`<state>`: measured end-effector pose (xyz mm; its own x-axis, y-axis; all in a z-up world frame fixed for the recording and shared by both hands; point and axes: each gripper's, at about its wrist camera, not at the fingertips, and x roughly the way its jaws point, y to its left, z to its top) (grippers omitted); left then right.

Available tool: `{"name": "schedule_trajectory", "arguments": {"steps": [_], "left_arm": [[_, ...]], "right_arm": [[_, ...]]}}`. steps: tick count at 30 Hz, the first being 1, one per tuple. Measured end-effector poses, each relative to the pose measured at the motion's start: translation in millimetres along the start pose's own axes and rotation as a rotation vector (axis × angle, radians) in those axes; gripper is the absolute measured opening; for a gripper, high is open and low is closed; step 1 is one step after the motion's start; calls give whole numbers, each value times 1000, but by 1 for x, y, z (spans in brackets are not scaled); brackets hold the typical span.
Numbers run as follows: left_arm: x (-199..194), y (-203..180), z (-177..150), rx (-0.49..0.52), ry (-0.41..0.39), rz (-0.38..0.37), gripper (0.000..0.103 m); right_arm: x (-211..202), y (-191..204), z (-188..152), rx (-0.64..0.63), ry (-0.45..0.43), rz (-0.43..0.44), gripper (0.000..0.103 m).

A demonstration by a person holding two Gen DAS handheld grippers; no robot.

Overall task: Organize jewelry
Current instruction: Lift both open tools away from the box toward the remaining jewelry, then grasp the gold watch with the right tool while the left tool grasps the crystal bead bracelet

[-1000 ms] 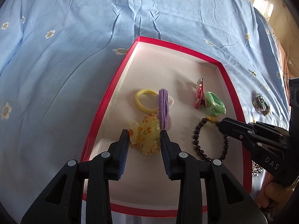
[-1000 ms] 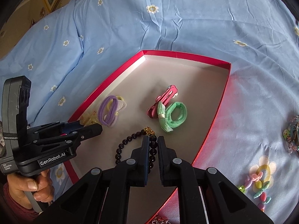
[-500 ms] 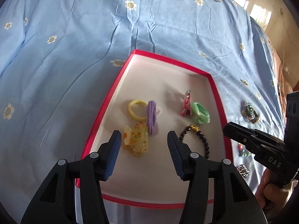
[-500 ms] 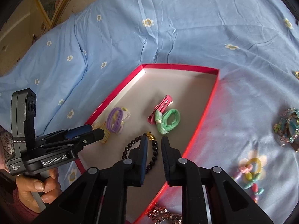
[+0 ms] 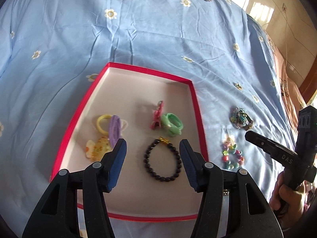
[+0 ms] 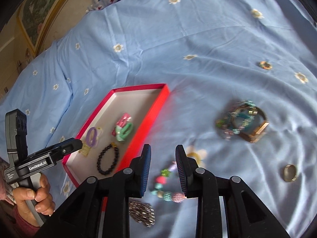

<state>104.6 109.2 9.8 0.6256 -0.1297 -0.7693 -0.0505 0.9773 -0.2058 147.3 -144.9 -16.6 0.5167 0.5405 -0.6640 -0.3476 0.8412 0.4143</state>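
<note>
In the box: red box on the blue bedspread holds hair ties, a pink clip, a yellow claw clip, a dark bead bracelet.
Left to do: colorful bead bracelet, sparkly bangles, gold ring, silver piece, all on the bedspread, outside the box.
Left gripper: just opened, half wide, empty, above the dark bracelet.
Right gripper: just opened a little, empty, over the colorful beads, likely next.
</note>
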Motion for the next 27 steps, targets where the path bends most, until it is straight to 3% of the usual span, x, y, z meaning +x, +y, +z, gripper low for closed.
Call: {"name": "schedule_trajectory", "arguments": {"steps": [13, 27], "left_arm": [[13, -64, 4, 101, 25, -76, 55], [35, -118, -13, 201, 101, -136, 57]], "right_arm": [[-34, -61, -1, 85, -53, -96, 29], [-27, -95, 7, 128, -39, -139, 29]]}}
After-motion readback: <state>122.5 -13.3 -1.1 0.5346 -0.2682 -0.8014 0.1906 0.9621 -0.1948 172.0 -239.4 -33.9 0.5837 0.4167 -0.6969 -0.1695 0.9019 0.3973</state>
